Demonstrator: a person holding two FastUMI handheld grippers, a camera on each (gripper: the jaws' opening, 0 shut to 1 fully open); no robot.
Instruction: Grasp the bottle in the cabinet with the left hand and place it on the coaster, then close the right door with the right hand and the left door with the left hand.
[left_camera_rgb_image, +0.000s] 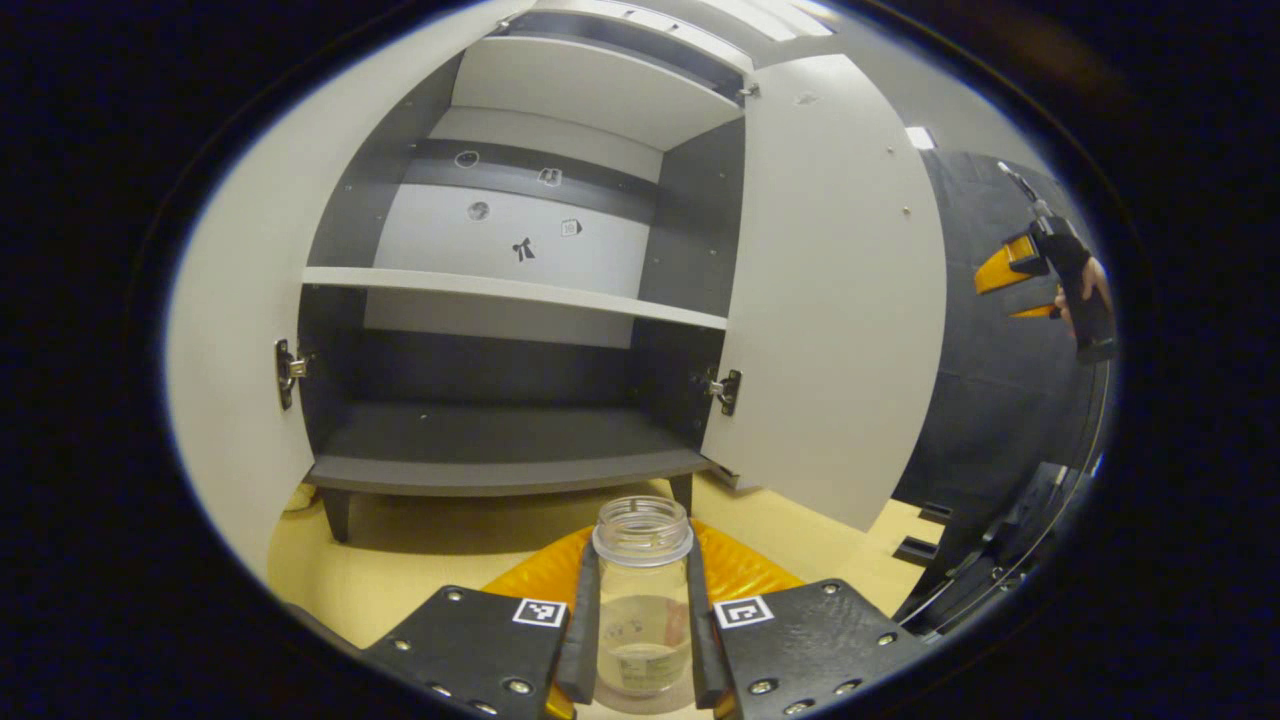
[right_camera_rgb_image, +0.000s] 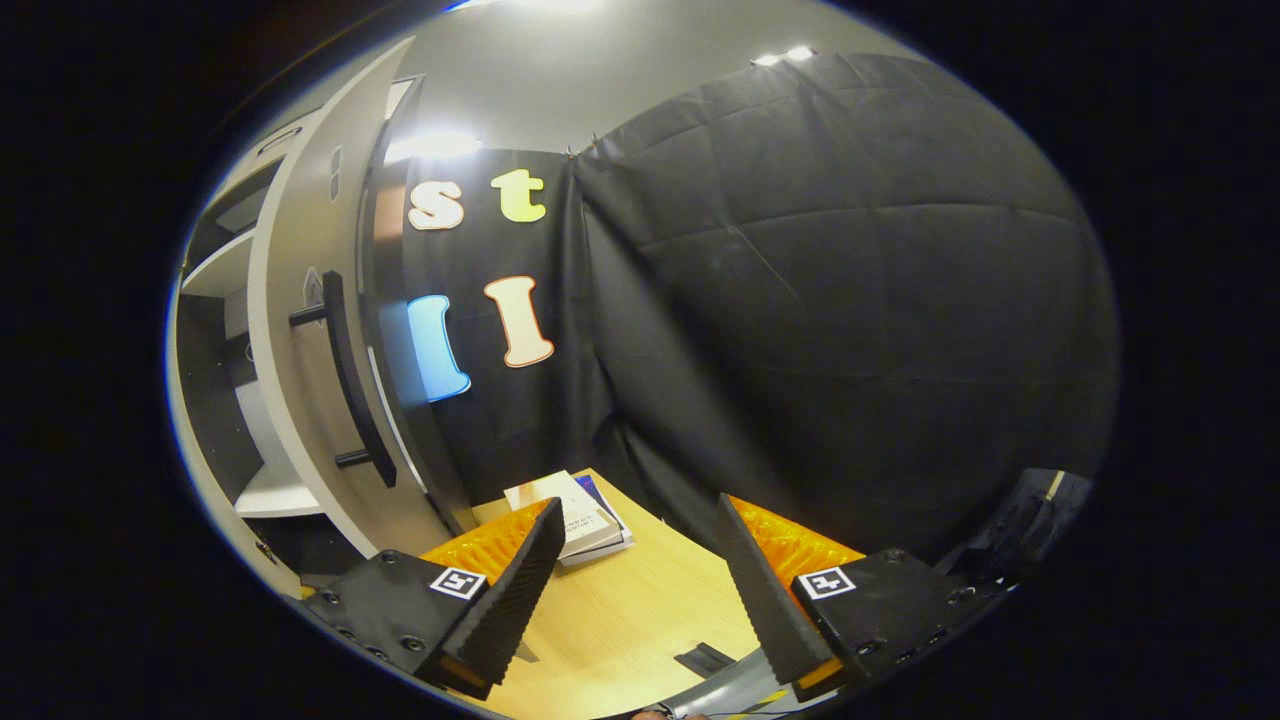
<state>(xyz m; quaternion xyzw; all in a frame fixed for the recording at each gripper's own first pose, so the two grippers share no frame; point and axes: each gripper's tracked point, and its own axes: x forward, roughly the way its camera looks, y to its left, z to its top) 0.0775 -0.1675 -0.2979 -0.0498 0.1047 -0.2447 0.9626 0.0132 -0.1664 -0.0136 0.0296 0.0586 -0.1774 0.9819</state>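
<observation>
Right up close in the left gripper view, the left tool (left_camera_rgb_image: 643, 640) pinches the bottle (left_camera_rgb_image: 643, 595), one finger pressed flat against each side of the clear glass. The bottle stands upright, lidless mouth up, a little liquid at the bottom. It is out of the cabinet (left_camera_rgb_image: 520, 330) and sits over the table (left_camera_rgb_image: 400, 570). Something orange shows just behind it — whether that is the coaster or part of the tool, I cannot tell.

The step in hand looks like the set-down. To do it well: keep the bottle level so nothing slops from the open mouth, lower it straight until the base is firmly borne, then spread the fingers evenly so neither one drags it sideways.

Farther off, the shelves stand bare and both doors are swung wide; the right door (left_camera_rgb_image: 830, 300) hangs nearest the right tool (left_camera_rgb_image: 1030, 285), seen at the far edge held in a hand (left_camera_rgb_image: 1095, 285).

In the right gripper view, the right tool (right_camera_rgb_image: 640, 585) is spread with nothing between its fingers, near the door's dark handle (right_camera_rgb_image: 350, 380) — well placed for the closing push. Books (right_camera_rgb_image: 575, 520) lie beyond on the table.
</observation>
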